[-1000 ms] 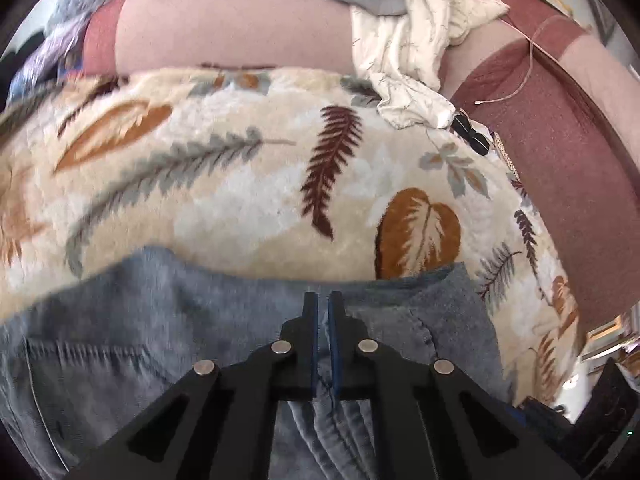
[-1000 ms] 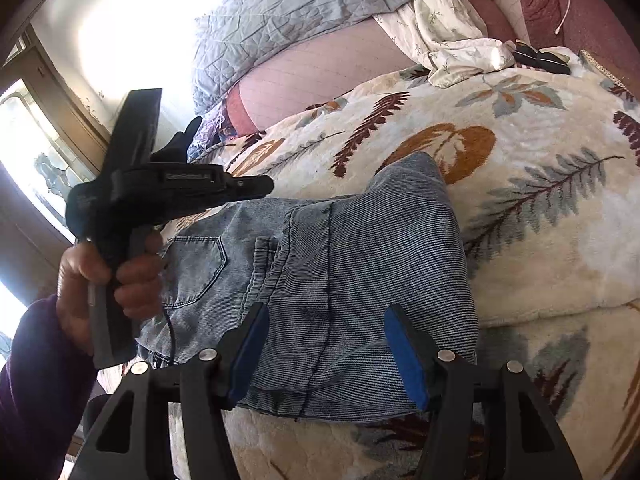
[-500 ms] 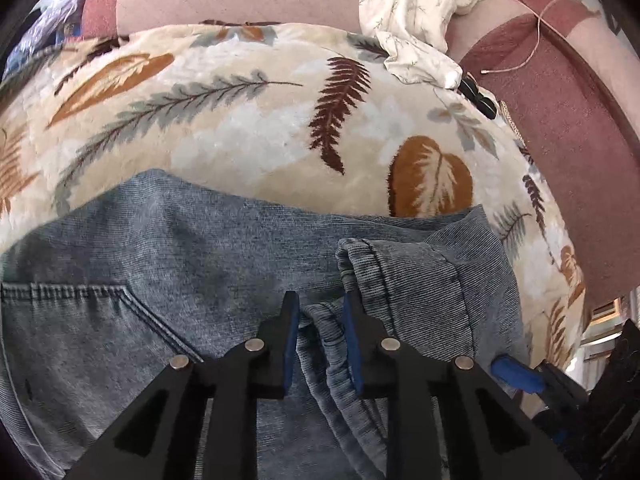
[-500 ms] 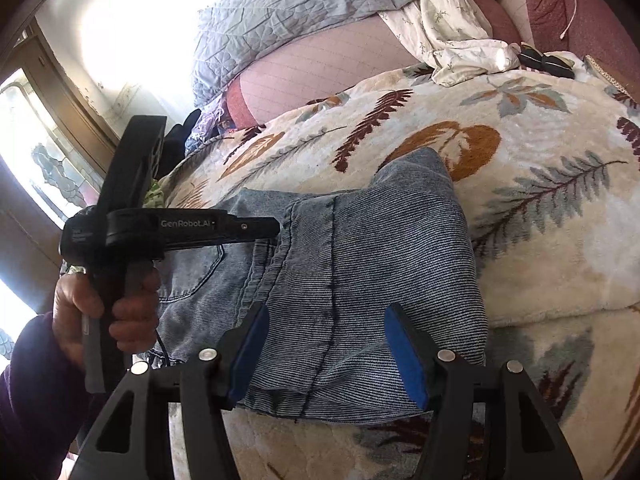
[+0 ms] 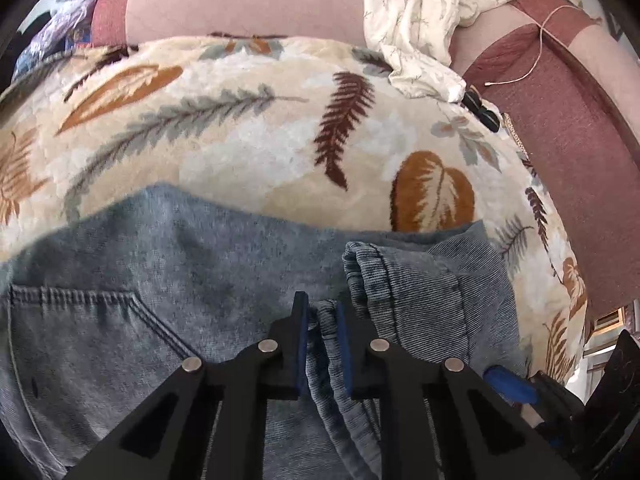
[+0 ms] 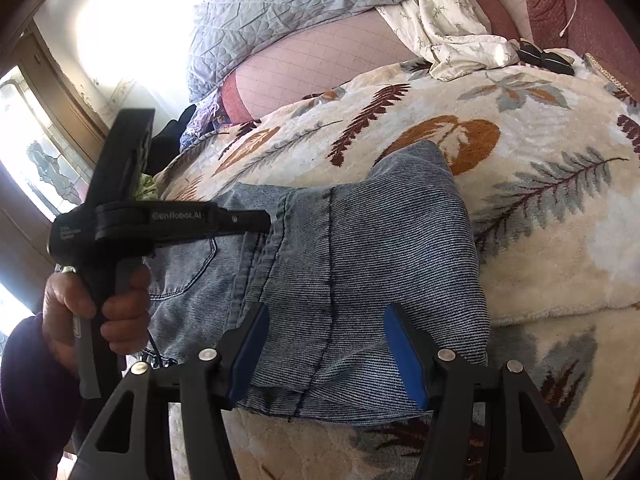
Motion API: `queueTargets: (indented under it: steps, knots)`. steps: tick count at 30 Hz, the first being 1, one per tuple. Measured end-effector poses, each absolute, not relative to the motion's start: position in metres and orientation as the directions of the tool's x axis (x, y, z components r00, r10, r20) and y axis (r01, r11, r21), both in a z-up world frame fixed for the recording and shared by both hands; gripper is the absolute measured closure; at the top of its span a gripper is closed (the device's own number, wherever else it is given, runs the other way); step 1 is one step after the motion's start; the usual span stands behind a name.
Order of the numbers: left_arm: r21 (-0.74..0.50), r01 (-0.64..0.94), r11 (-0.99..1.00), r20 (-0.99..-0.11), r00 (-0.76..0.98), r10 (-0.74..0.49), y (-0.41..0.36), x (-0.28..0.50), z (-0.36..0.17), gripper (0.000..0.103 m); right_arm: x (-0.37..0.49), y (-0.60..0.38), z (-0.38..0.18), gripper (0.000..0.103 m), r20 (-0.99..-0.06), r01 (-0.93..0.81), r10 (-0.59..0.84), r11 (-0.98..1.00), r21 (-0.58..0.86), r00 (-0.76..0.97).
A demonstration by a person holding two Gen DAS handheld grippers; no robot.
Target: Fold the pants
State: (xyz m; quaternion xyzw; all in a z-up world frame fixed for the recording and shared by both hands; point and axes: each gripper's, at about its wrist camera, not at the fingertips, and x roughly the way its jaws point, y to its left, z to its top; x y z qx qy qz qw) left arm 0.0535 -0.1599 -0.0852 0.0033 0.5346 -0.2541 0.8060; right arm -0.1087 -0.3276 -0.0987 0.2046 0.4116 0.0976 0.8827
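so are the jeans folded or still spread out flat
Folded. The jeans lie doubled into a compact stack on the leaf-print blanket, with layered edges at the near end and a hem over the pocket side.

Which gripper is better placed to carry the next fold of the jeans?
Left. The left gripper has just been closing on a ridge of the jeans; the right gripper hangs open above them.

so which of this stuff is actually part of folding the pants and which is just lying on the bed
Part of the job:
- jeans
- left gripper, its jaws just closing on a bunched fold of the denim
- right gripper, open over the jeans

Just lying about:
- leaf-print blanket
- crumpled white cloth
- grey quilt
- small black item
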Motion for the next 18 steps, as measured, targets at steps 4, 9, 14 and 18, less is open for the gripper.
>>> queueTargets:
  steps: [4, 9, 14, 18]
  knots:
    - [-0.248, 0.437, 0.865, -0.836, 0.354, -0.419, -0.163, 0.057, -0.069, 0.089, -0.109, -0.329, -0.098, 0.039, -0.681, -0.007, 0.346, 0.894, 0.448, 0.646]
    - [-0.171, 0.430, 0.887, -0.883, 0.332, -0.331, -0.169, 0.066, -0.092, 0.087, -0.108, -0.325, -0.099, 0.039, -0.686, -0.023, 0.345, 0.902, 0.432, 0.640]
    - [-0.281, 0.369, 0.886, -0.850, 0.333, -0.408, -0.155, 0.070, -0.085, 0.085, -0.103, -0.316, -0.106, 0.039, -0.727, -0.029, 0.327, 0.920, 0.390, 0.604]
    - [-0.287, 0.373, 0.882, -0.838, 0.349, -0.420, -0.165, 0.075, -0.068, 0.078, -0.103, -0.314, -0.107, 0.039, -0.735, -0.029, 0.314, 0.927, 0.373, 0.601]
